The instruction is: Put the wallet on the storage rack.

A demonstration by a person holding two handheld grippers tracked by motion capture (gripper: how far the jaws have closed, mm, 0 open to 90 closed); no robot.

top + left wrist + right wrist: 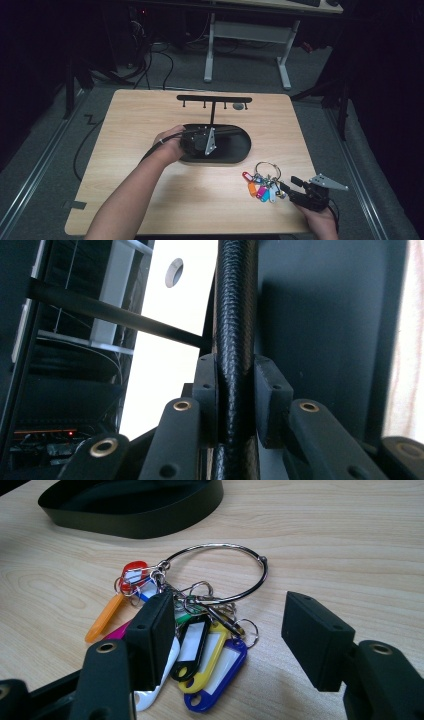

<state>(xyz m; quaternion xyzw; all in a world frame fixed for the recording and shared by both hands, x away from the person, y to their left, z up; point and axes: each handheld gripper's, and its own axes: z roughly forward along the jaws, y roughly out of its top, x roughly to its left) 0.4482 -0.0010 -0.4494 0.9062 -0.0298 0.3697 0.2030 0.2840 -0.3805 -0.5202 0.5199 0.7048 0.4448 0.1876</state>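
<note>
A black key stand, with an oval tray base (239, 148), an upright post (213, 112) and a hook bar (214, 99), stands mid-table. My left gripper (200, 141) is shut on the post (235, 355) low down, its pads (206, 390) pressing both sides. A large metal ring (268, 170) with several coloured key tags (261, 190) lies on the table at the front right. My right gripper (290, 186) is open just beside it. In the right gripper view the ring (220, 572) and tags (200, 655) lie between and ahead of the open jaws (227, 635).
The wooden table (150, 125) has a small grey disc (238, 106) near the hook bar. A white desk frame (250, 35) and cables stand on the floor beyond. The tray's rim (150, 520) lies behind the keys.
</note>
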